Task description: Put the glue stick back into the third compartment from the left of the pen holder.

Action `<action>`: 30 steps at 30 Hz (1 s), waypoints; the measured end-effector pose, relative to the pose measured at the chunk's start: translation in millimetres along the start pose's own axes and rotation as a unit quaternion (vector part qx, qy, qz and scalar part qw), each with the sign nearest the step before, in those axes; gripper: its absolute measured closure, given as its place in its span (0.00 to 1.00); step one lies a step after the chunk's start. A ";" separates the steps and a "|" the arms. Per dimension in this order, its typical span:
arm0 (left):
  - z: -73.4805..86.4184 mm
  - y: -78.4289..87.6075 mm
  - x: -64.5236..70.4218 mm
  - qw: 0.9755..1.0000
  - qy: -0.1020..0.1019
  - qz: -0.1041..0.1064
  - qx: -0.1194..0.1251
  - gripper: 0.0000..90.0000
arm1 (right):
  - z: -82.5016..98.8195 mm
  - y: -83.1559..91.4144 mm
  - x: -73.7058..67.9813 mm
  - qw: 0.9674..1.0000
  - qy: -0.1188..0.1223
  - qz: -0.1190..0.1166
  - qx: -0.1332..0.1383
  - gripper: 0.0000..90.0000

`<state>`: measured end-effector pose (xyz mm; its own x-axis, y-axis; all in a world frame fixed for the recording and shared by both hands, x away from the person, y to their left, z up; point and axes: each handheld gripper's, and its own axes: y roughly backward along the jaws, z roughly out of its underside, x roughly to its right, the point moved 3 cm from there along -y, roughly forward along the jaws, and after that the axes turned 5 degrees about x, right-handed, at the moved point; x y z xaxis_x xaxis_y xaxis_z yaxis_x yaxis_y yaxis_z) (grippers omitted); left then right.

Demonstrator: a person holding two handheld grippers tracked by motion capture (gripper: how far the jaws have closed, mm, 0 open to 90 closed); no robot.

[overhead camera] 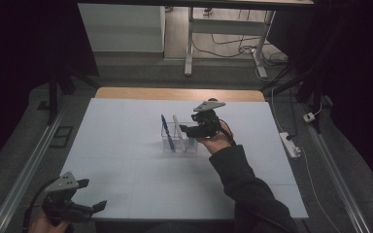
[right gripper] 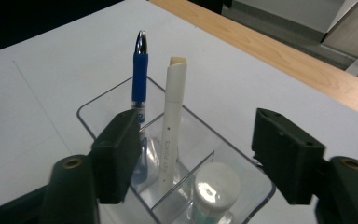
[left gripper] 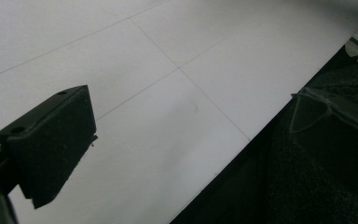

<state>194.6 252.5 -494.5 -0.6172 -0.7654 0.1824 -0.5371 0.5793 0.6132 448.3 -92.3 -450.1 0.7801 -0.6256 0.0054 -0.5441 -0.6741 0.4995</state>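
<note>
A clear plastic organizer (overhead camera: 178,145) stands mid-table on the white sheet (overhead camera: 121,126). A blue pen (overhead camera: 167,133) and a white pen (overhead camera: 176,126) stand upright in it, and a white-capped bottle (overhead camera: 192,142) sits in its right compartment. My right gripper (overhead camera: 188,128) hovers open just above the organizer's right side. In the right gripper view the jaws straddle the organizer (right gripper: 98,105), with the blue pen (right gripper: 139,70), white pen (right gripper: 173,112) and bottle cap (right gripper: 216,184) between and below them, untouched. My left gripper (overhead camera: 91,194) is open and holds nothing at the near left corner, with bare sheet (left gripper: 177,93) under it.
A strip of wooden tabletop (overhead camera: 175,93) shows beyond the sheet. A power strip (overhead camera: 290,144) and cables lie on the floor at the right. A metal rail (overhead camera: 24,170) runs along the left. Desk legs (overhead camera: 189,48) stand behind the table.
</note>
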 end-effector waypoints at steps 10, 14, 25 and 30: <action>0.1 0.3 -0.1 1.000 0.001 0.000 0.001 0.00 | 0.7 14.7 -6.8 1.000 -0.005 -0.020 -0.023 0.12; 0.1 0.3 -0.1 1.000 0.001 0.001 0.002 0.00 | 5.8 21.0 -11.4 0.999 0.005 -0.021 -0.038 0.07; 0.1 0.6 -0.7 1.000 0.002 0.002 0.003 0.00 | 26.1 46.7 -15.9 0.998 -0.003 -0.033 -0.050 0.00; 0.0 0.6 -0.7 1.000 0.003 0.002 0.004 0.00 | 34.8 60.1 -20.1 0.998 0.005 -0.035 -0.056 0.00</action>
<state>194.7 253.5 -494.3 -0.6166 -0.7640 0.1898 -0.5381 0.5850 0.6068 389.2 -133.8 -450.3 0.8186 -0.5738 -0.0243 -0.4507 -0.6681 0.5920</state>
